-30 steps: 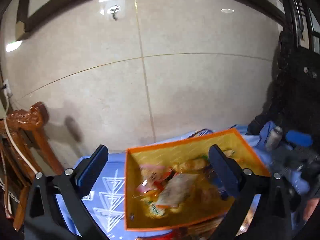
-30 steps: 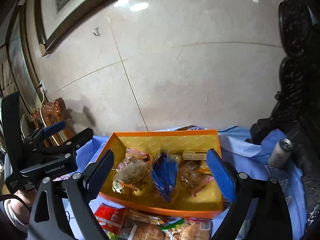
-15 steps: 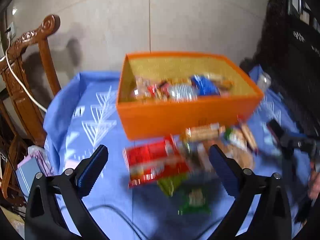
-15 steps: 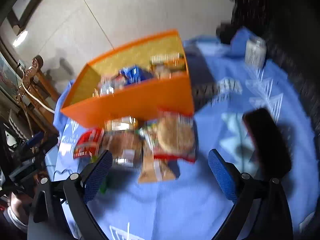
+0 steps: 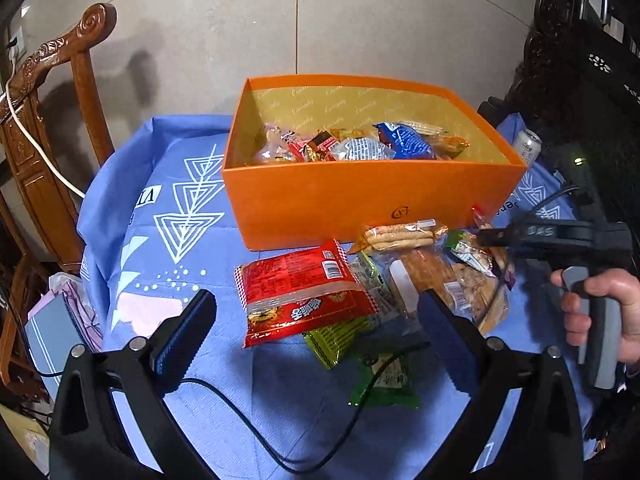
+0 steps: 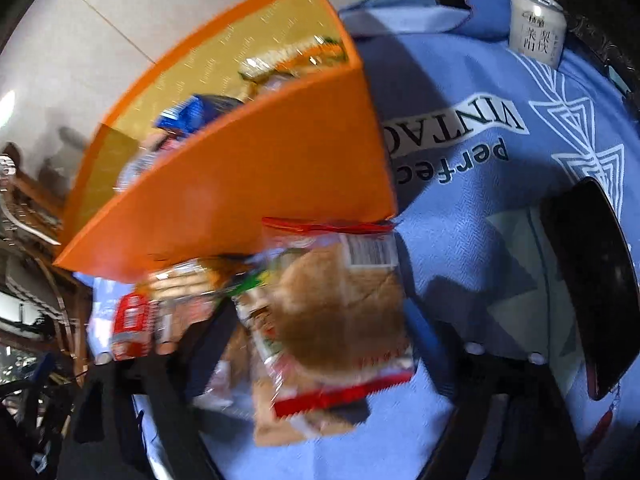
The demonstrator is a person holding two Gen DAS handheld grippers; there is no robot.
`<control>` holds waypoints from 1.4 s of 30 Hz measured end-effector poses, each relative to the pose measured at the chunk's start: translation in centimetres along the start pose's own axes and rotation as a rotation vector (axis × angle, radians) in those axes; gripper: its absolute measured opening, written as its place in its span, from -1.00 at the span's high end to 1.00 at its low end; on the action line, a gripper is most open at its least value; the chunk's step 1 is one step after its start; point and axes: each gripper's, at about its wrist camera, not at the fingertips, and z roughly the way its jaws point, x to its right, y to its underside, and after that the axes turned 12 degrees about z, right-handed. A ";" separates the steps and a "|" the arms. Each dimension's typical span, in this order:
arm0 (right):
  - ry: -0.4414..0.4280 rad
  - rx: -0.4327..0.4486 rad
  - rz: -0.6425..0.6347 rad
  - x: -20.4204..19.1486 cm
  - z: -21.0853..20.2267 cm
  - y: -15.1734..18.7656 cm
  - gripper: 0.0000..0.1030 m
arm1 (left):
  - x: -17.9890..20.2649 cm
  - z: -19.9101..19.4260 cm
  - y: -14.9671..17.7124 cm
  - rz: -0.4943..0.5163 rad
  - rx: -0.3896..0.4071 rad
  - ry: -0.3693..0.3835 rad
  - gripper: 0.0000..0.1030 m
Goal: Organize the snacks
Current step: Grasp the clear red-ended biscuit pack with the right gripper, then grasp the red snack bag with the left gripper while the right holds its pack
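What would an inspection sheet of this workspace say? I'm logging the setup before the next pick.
Surface: blue patterned tablecloth covers the table.
Job's things: orange cardboard box partly filled with wrapped snacks; loose pile in front of it, including a red noodle packet, a green wrapper, a clear biscuit pack and a round bread in clear wrap.
Clutter: white drink can and black flat object to the right of the box.
Grippers: left gripper open, short of the pile; right gripper open, low over the bread.
Cables: black cable across the cloth; white cord on the chair.
Surroundings: carved wooden chair, tiled wall.
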 end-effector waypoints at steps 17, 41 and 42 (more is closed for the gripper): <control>0.219 0.042 0.037 2.2 0.7 0.2 0.69 | -0.7 4.4 1.0 0.085 -0.038 -0.038 -0.92; 0.215 0.032 -0.028 1.3 1.3 0.3 0.67 | -3.0 12.4 -0.2 0.734 0.016 0.404 -0.92; 0.214 0.033 -0.031 1.2 1.1 0.4 0.67 | -3.3 12.7 -0.3 0.714 0.010 0.423 -0.92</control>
